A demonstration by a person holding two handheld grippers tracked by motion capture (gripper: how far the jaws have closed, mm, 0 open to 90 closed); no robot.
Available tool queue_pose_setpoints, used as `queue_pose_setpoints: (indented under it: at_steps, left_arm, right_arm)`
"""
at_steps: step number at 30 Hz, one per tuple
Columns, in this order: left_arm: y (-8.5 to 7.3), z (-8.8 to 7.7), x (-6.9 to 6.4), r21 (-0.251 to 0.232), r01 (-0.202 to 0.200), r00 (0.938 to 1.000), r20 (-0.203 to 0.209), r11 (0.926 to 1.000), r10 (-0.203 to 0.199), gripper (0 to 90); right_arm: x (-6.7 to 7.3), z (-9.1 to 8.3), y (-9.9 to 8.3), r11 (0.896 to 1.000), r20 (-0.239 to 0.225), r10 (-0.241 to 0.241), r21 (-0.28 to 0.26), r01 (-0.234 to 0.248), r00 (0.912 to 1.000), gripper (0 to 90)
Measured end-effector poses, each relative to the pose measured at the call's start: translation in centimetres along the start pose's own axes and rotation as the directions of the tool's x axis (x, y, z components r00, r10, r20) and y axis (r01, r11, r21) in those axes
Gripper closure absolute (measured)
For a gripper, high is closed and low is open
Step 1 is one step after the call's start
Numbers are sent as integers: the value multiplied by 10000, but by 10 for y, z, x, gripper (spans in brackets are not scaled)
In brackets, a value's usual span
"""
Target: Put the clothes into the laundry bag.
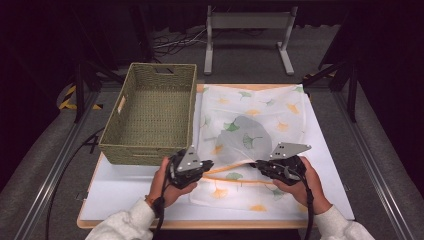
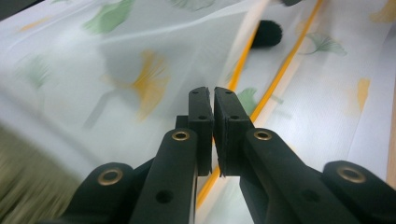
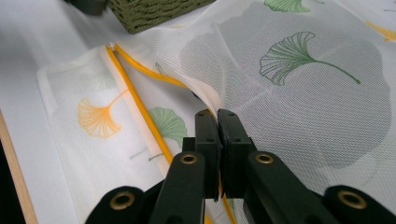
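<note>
The mesh bag (image 1: 250,135) lies flat on the white board of the bench (image 1: 125,192), just beside the woven basket (image 1: 152,112), on the side away from the basket's long wall. It is sheer white fabric printed with green and orange leaves. A grey rounded item (image 1: 246,140) shows through the mesh near the bag's middle. The bag's orange-trimmed edge (image 1: 227,167) forms its opening and runs parallel to the basket's near short wall.

The left hand-held gripper (image 1: 204,165) sits at the end of this edge nearer the basket; the right hand-held gripper (image 1: 260,165) sits at the far end. Each points inward along the edge, so the two face each other with the trim stretched between them.

In the left gripper view, the jaws are pressed together on the upper layer of the orange trim. The right gripper view shows the same: jaws closed, fabric pinched between the pads and lifted off the lower layer.

Both forearms enter from the near side of the bench, wrists level, hands wrapped around the gripper bodies. Judged from this pose, the upper lip is being raised to open the bag's mouth.
</note>
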State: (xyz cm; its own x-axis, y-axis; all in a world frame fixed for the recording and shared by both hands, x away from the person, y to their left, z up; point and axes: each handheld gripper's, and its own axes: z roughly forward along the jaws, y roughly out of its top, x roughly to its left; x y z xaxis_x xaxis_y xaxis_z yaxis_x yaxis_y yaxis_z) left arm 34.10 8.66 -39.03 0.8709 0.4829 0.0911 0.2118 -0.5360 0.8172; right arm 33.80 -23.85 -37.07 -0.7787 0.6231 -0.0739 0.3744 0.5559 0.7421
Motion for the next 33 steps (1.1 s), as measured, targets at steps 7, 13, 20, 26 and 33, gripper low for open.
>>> queue_pose_setpoints:
  at_steps: [7, 13, 20, 26, 33]
  left_arm:
    - [-36, -27, 14, 325, 482, 9970, -622, 9983, -461, 857]
    - [-51, -44, 21, 114, 778, 9940, -786, 9969, -766, 852]
    - [-61, -48, 17, 215, 766, 9953, -604, 9968, -752, 857]
    - [-72, -57, 17, 283, 817, 9948, -637, 9963, -798, 848]
    - [-94, -80, 27, 129, 1314, 9849, -1157, 9912, -1291, 837]
  right_arm:
    - [1, 1, -3, 9996, 37, -164, 210, 164, 9999, 883]
    - [2, -1, -2, 9995, 17, -249, 190, 249, 9997, 885]
    - [3, 2, -4, 9990, -66, -272, 362, 275, 9996, 884]
    - [3, 1, -4, 9988, -60, -326, 356, 328, 9994, 883]
    - [5, 4, -8, 9975, -103, -392, 589, 397, 9992, 878]
